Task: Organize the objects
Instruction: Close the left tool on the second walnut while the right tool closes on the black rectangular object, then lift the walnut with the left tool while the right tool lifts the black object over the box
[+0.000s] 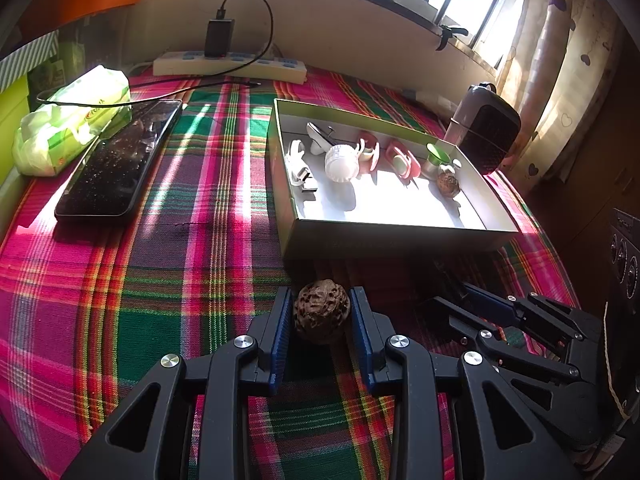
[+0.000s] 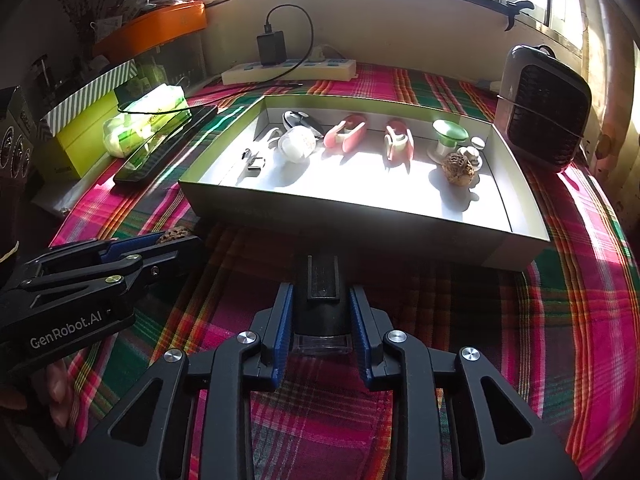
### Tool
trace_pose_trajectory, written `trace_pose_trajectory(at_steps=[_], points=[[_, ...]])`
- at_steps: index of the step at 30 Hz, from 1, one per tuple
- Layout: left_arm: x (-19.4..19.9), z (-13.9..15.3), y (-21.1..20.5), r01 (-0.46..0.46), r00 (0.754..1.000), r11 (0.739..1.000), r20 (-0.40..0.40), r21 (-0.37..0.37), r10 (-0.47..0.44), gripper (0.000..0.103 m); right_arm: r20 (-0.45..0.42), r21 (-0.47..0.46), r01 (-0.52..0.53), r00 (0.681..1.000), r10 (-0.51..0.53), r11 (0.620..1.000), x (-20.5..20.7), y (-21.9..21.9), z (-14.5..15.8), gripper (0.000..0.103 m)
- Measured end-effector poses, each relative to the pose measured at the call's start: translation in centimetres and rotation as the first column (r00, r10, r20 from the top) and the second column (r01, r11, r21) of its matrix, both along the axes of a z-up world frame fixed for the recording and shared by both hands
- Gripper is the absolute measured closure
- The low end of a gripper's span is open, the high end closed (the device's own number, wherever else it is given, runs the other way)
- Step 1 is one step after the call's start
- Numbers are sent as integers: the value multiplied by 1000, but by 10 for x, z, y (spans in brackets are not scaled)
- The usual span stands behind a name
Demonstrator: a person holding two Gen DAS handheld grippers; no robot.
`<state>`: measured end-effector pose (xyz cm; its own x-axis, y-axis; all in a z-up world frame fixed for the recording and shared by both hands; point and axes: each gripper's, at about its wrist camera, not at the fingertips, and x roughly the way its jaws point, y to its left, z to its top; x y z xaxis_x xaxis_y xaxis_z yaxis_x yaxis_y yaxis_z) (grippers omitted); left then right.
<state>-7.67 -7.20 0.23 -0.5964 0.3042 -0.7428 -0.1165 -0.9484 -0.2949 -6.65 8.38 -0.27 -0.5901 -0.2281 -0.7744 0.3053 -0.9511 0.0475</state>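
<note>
the left gripper [image 1: 320,320] clenches a brown, deeply wrinkled walnut [image 1: 321,310]; the right gripper [image 2: 319,320] grasps a black lighter [image 2: 320,300] with a clear base.

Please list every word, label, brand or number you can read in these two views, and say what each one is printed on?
"GenRobot.AI": white lettering on the side of the left claw, seen from the right wrist view.
Orange print on the green tissue pack: too blurred to read.
A faint mark on the orange box: too small to read.
Nothing else legible.
</note>
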Motion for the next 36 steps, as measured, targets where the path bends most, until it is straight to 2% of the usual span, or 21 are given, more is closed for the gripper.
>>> trace_pose_trajectory(at_steps=[36], points=[[-1,1,0,-3,1000,1000,6,-12,3,76,-5,-27,-20,1000,20,999,4,1,5,75]])
